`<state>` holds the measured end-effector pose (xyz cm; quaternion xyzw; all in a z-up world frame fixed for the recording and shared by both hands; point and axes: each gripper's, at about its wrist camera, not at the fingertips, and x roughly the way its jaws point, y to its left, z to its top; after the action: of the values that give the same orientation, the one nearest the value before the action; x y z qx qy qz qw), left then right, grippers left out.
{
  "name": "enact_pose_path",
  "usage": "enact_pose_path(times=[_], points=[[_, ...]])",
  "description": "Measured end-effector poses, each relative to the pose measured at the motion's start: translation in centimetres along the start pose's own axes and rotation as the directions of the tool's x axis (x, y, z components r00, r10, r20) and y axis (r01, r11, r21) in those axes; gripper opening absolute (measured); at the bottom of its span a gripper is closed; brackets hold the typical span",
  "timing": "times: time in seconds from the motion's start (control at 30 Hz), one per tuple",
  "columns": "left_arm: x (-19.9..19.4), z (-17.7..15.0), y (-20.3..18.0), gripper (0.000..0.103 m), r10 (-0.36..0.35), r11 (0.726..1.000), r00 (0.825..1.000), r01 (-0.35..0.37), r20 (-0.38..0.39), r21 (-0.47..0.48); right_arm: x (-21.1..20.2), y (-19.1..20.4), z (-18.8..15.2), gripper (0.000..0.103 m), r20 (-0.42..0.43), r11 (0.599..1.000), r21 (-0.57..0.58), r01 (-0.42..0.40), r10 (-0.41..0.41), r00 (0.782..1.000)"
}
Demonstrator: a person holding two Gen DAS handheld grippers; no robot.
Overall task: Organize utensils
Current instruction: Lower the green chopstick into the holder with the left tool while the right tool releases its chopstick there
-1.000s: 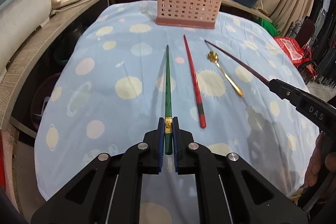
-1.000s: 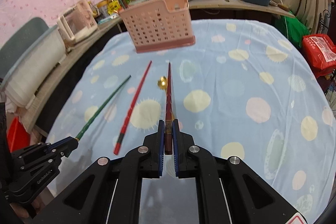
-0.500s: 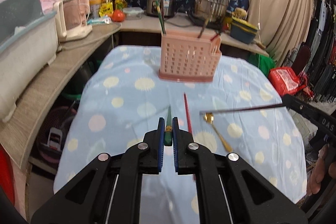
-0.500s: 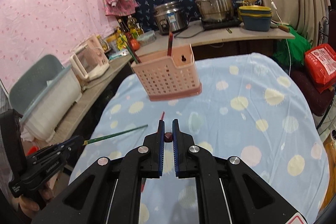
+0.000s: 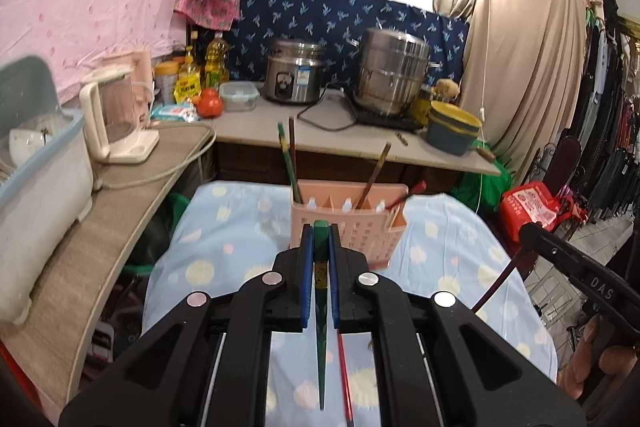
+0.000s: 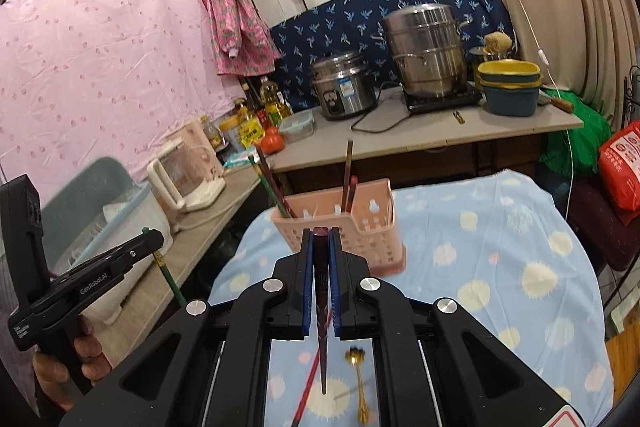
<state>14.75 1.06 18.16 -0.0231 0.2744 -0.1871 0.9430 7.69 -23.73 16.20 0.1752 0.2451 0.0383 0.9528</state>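
Green is the chopstick (image 5: 319, 291) that the left hand-held gripper (image 5: 319, 259) pinches tight near its thick top end, so the long thin end hangs down loose over the tabletop (image 5: 224, 227). The right hand-held gripper (image 6: 321, 259) pinches a dark red chopstick (image 6: 321, 327) the same way, with its point hanging down too. Both sticks are up in the air, in front of the pink utensil basket (image 5: 360, 227) at the far end of the blue spotty cloth. Each stick is held at one end only, so it could swing or slip in the pads and drop. The basket has small slots, and some already hold chopsticks, so a tip could hit the rim or a stick inside and miss its slot. A hard poke could push the light basket or tip it over. The two grippers are near each other, so the hanging sticks could bump. A red chopstick (image 6: 308, 387) and a gold spoon (image 6: 360, 387) lie on the cloth below, and a dropped stick could knock them about.
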Motion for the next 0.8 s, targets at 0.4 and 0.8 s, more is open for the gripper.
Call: enact_pose_path(times=[0.4, 0.8], points=[[1.8, 11.9, -1.1, 0.007, -0.006, 1.000, 0.978, 0.006, 0.208, -0.001, 3.9, 1.2, 11.5, 0.007, 0.167, 0.997, 0.042, -0.067, 0.060, 0.984], [10.3, 12.3, 0.3, 0.007, 0.005, 1.000, 0.981, -0.002, 0.195, -0.020, 12.9, -1.3, 12.8, 0.007, 0.142, 0.995, 0.099, -0.021, 0.007, 0.990]])
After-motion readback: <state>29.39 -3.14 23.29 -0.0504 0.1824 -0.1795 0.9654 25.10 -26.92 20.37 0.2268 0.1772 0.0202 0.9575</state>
